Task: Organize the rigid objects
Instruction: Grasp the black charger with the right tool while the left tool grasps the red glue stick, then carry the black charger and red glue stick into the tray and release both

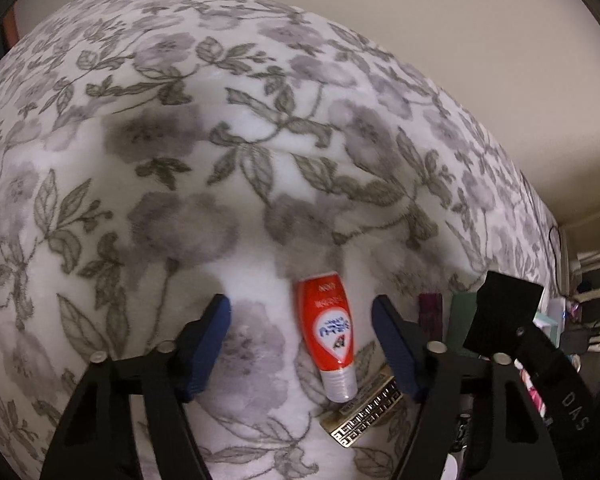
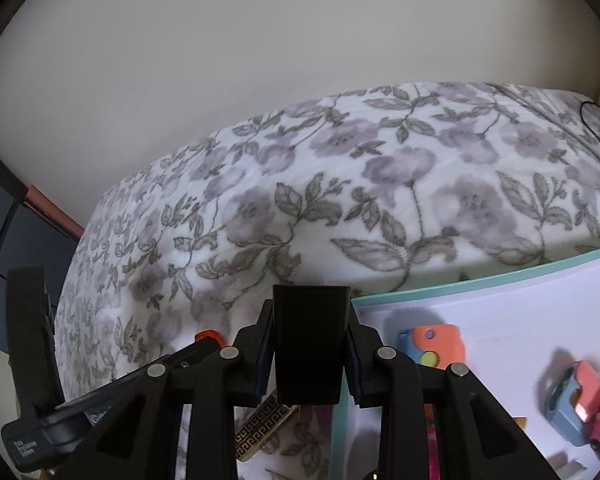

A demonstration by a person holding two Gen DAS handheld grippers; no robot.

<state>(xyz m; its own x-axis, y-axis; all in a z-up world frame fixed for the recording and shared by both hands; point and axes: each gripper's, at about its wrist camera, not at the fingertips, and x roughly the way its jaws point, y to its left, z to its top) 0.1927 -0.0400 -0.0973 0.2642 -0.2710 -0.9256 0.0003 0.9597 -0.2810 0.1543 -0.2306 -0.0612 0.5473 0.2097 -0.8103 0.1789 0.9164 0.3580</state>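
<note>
A red tube with a silver cap (image 1: 327, 336) lies on the floral blanket (image 1: 220, 140), cap toward me. My left gripper (image 1: 300, 304) hangs over it, open, blue pads on either side; the tube is nearer the right pad and neither pad touches it. Under the cap end lies a flat black box with a gold key pattern (image 1: 364, 416). My right gripper (image 2: 310, 320) is shut on a black block (image 2: 310, 344) held upright between its pads. That block (image 1: 508, 312) also shows at the right of the left wrist view. The gold-patterned box (image 2: 260, 428) lies below it.
A white tray with a mint rim (image 2: 460, 280) sits right of the right gripper, holding an orange and blue toy (image 2: 432, 344) and another (image 2: 576, 400). A dark red item (image 1: 430, 312) and a green one (image 1: 464, 316) stand by the tray. A wall rises behind the bed.
</note>
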